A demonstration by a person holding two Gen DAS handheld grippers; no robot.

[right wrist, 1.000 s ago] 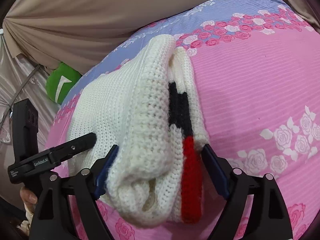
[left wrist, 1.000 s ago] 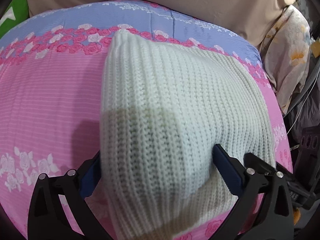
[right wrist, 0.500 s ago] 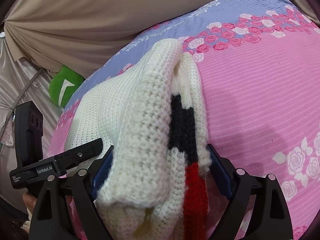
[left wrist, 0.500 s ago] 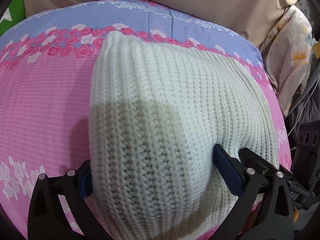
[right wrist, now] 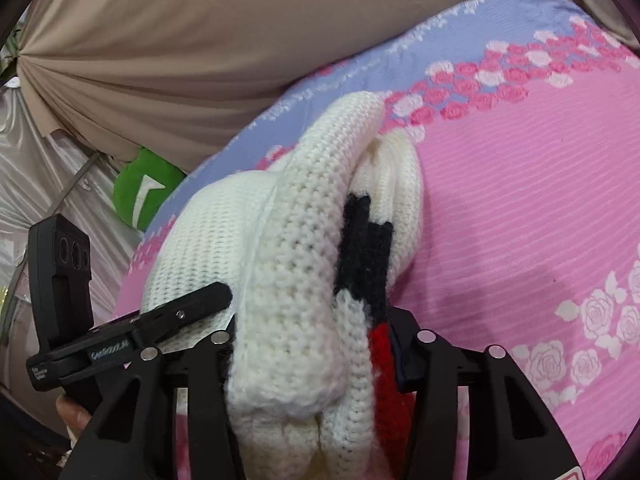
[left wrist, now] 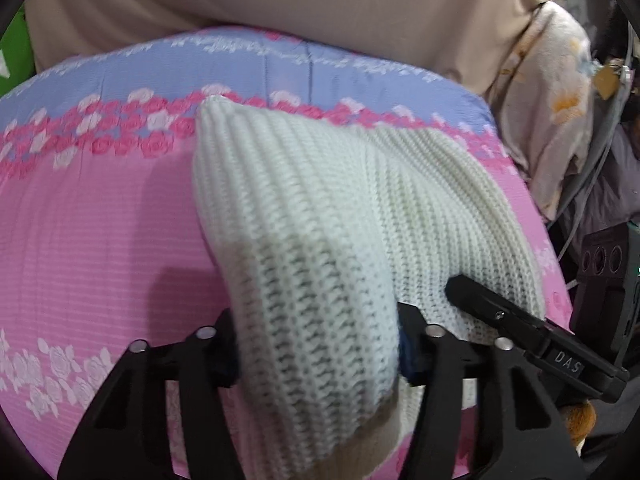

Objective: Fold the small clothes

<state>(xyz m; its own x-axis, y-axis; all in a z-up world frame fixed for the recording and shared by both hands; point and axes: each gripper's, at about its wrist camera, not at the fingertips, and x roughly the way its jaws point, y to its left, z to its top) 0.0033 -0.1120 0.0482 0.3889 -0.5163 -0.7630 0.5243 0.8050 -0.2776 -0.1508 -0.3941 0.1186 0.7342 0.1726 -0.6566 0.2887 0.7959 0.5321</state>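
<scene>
A cream knitted sweater (left wrist: pixel 320 208) lies on the pink bedspread (left wrist: pixel 100 240), with its near end lifted off the bed. My left gripper (left wrist: pixel 318 344) has its jaws closing, and a thick bunch of the knit is squeezed between the pads. In the right wrist view the sweater (right wrist: pixel 304 248) shows folded layers with a black patch (right wrist: pixel 362 240) and a red patch (right wrist: pixel 380 352). My right gripper (right wrist: pixel 314 344) is closing too and pinches those layers. Each view shows one of the other gripper's fingers (left wrist: pixel 500 316) (right wrist: pixel 188 308) lying against the knit.
The bedspread has a blue band with pink roses (right wrist: pixel 500 80) along its far side. A beige curtain (right wrist: pixel 200 48) hangs behind the bed. A green cushion (right wrist: pixel 144 188) sits at the bed's left end and a floral cloth (left wrist: pixel 560 100) at its right. A hand (right wrist: pixel 72 412) holds the left gripper.
Both grippers' jaws have narrowed from wide apart onto the sweater's near edge, bunching the knit between them. Both have risen a little, lifting that end off the bedspread.
</scene>
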